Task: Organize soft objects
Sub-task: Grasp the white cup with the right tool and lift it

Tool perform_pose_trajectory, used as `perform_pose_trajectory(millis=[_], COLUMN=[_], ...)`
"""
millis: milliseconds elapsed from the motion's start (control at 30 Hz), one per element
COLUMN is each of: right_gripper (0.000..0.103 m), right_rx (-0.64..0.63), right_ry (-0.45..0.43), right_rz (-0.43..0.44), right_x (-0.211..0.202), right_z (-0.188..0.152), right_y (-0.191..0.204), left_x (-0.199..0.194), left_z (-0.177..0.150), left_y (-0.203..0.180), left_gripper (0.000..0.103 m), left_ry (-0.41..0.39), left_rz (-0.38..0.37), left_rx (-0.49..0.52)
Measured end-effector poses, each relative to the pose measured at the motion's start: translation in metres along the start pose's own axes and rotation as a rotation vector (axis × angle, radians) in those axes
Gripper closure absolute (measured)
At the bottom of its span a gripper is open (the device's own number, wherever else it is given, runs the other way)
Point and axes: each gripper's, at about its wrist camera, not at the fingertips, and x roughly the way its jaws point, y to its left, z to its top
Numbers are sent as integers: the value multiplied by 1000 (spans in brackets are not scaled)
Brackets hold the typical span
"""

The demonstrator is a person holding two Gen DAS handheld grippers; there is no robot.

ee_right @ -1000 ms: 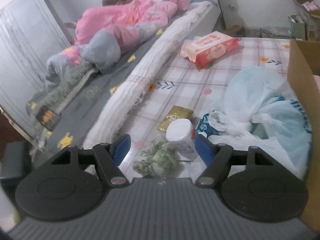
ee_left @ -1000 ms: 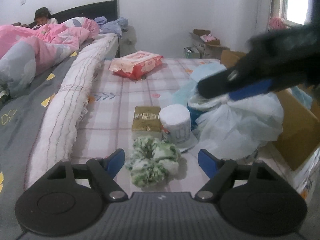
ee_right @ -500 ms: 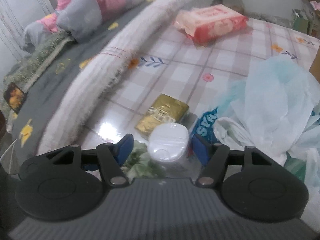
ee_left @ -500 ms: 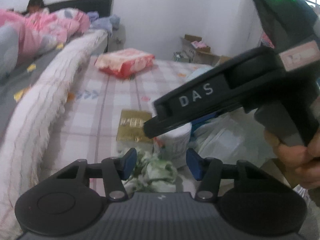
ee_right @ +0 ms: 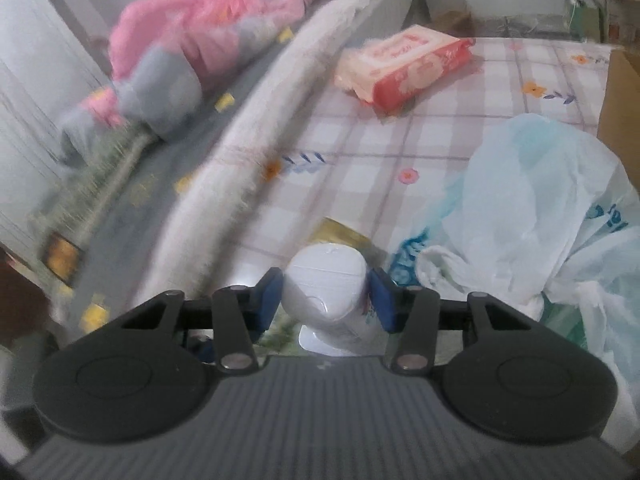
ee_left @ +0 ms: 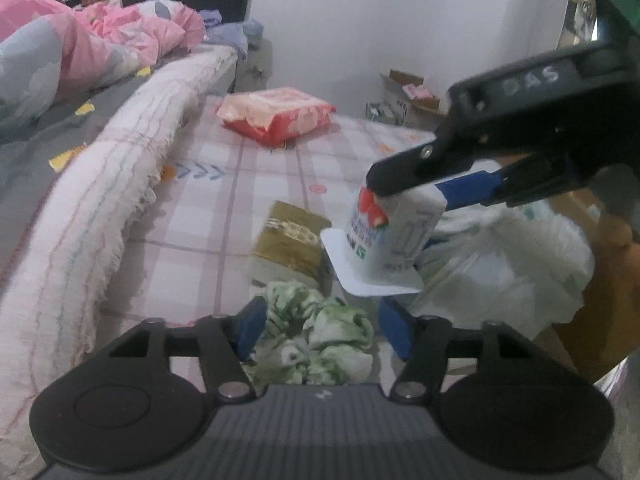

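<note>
Two grippers: both engaged.
Right gripper [ee_right: 325, 305]: jaws closing, had clamped tissue pack [ee_right: 327, 292], lifted since a second earlier.
Left gripper [ee_left: 320, 330]: jaws opening, unclamped; scrunchie [ee_left: 316, 336] lay between them.

Soft, dim daylight reaches me from the window [ee_left: 582, 8] at upper right, glare glints on the checked tablecloth [ee_right: 400, 176], my right view smears leftward, and fisheye corners darken.
</note>
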Motion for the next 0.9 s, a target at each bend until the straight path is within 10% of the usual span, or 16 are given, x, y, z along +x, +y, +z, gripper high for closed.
perform_pose_trajectory(millis=[433, 600, 900], right_gripper=[57, 57, 51], right_rx=[298, 377, 302], right_ry=[133, 257, 251], right_rz=[343, 416, 351], right_x=[-5, 23, 29], right_z=[-30, -65, -99], right_y=[-15, -10, 11], left_x=[-62, -76, -70], left_z=[-26, -50, -73], left_y=[-7, 7, 34], left_gripper=[23, 38, 53], left_ry=[-71, -5, 99], left_rz=[-42, -39, -31], left_rx=[48, -10, -143])
